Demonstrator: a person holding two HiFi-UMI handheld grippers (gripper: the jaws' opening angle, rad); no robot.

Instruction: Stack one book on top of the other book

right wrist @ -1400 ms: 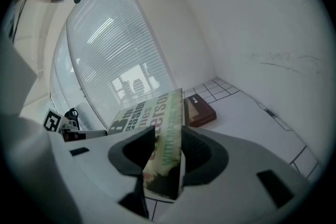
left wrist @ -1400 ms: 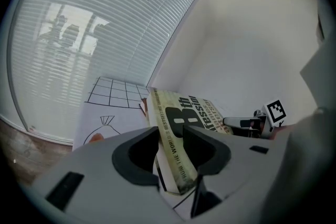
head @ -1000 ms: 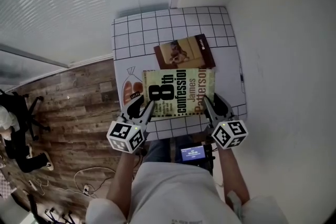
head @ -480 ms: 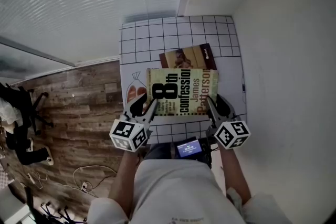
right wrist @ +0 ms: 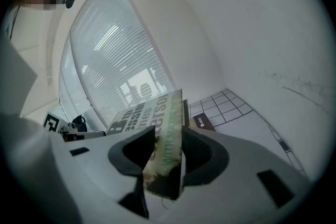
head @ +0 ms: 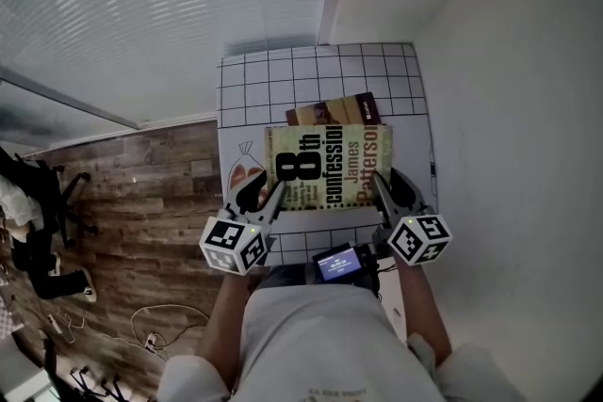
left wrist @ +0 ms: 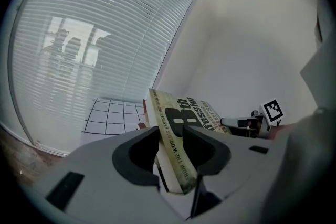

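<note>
The green paperback [head: 330, 167] is gripped at both near corners: the jaws of the left gripper [head: 264, 196] are closed on its 7 o'clock corner, and those of the right gripper [head: 390, 191] on its 5 o'clock corner. In both gripper views the page block is seen clamped between the dark pads. A two-point hold is judged necessary because the book is wide and flexible; a single corner grip would let it sag or twist. The book is held roughly level, clear of the gridded table [head: 264, 75], with its far edge overlapping the brown book [head: 336, 111], which lies flat on the table at 12 o'clock. Contact between the two books cannot be confirmed. The step in hand is judged to be the carry over the lower book before lowering. The green cover is glossy yellow-green card with heavy black lettering; the pages form a pale, thick block with square edges. The brown book is smaller, with a tan cover and a dark maroon band at its 3 o'clock end. The table surface is matte white, ruled with thin black lines.
</note>
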